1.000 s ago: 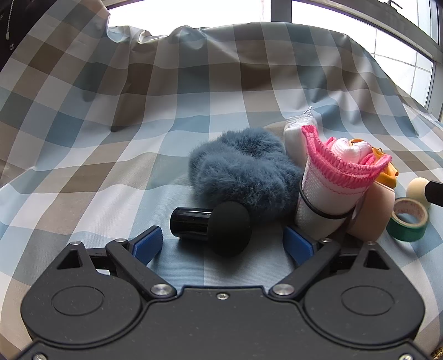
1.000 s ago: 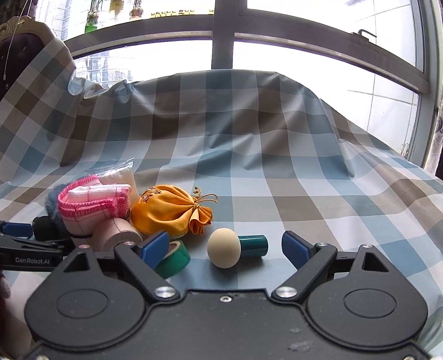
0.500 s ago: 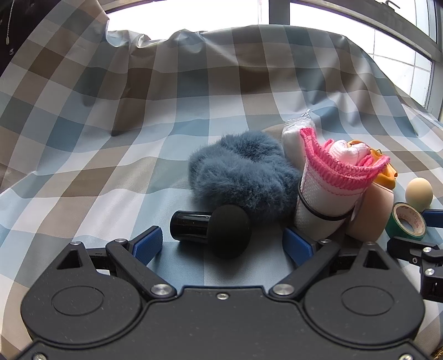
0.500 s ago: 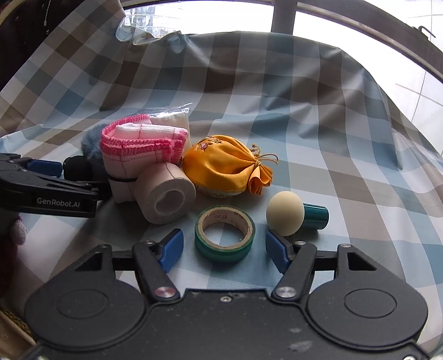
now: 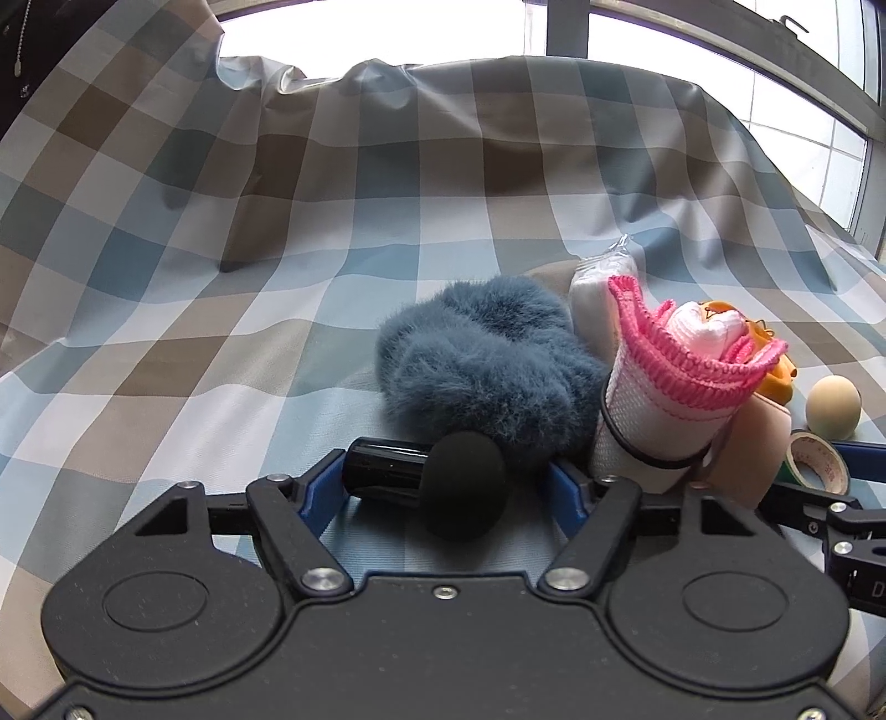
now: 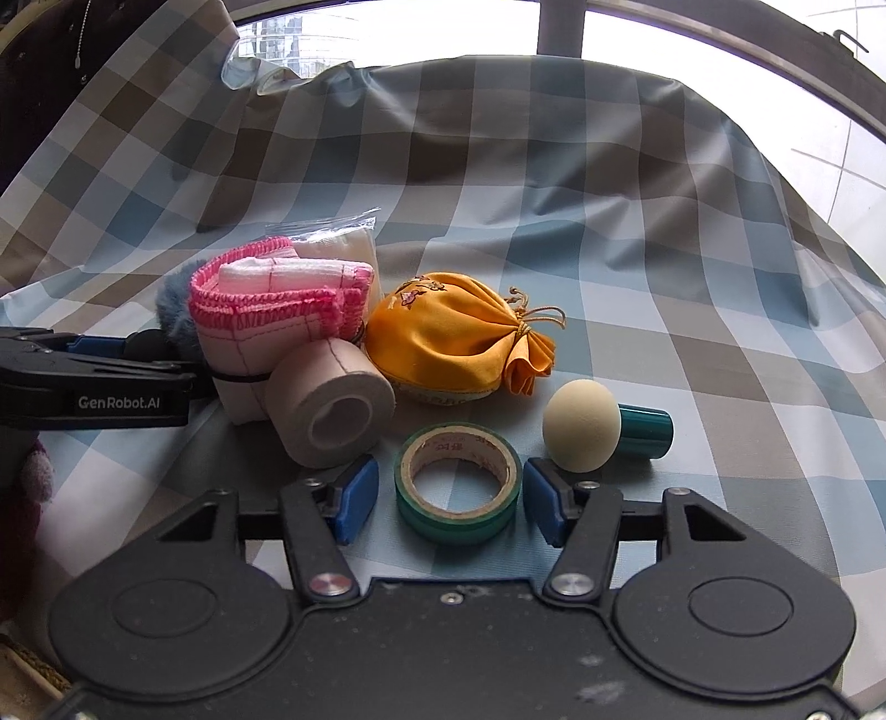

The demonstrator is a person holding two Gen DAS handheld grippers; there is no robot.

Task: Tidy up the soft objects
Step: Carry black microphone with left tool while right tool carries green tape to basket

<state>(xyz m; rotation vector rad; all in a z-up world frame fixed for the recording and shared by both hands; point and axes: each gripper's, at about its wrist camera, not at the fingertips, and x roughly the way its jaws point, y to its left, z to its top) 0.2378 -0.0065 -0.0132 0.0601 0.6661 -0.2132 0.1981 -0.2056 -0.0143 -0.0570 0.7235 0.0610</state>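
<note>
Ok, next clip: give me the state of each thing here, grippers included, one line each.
left gripper: closing around the black sponge applicator.
right gripper: closing around the green tape roll, which lies flat.
beige bandage roll: on its side, against the pink-edged cloth bundle.
pink-edged cloth bundle: rolled, banded.
orange pouch: drawstring tied shut.
cream sponge applicator: on its side, free.
blue fluffy item: untouched.

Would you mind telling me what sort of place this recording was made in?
Most likely a room in a home, at a surface set against a window. A checked cloth covers it, a window frame stands behind, and household bits like a fluffy blue item and an orange pouch lie on it.
</note>
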